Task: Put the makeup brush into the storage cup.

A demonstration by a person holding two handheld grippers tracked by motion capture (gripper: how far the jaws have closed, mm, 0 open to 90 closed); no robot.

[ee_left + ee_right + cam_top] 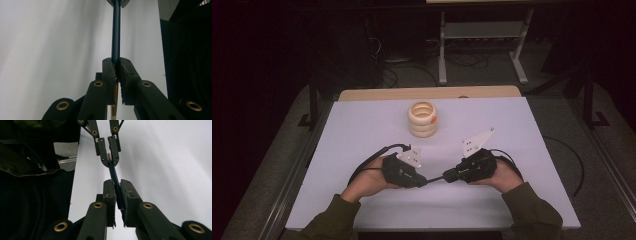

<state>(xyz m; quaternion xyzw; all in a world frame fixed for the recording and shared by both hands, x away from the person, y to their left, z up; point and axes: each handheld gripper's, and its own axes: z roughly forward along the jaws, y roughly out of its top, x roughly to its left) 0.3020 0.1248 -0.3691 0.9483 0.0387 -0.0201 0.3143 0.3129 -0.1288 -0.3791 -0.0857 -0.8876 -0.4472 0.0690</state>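
A slim dark-blue pencil [115, 180] hangs level just above the white table [362, 135], spanning the gap between two hand-held tools. One end is sharpened, showing bare tan wood [115, 100].

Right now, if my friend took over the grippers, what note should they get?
Left gripper: shut on one end of the dark pen.
Right gripper: shut on the pen's other end.
The pen hangs level between them, just above the white table.
A stack of pale rings stands further back, untouched.
Done: both ends gripped.
Left: probably pulling the pen apart, or handing it over; I can't tell which.
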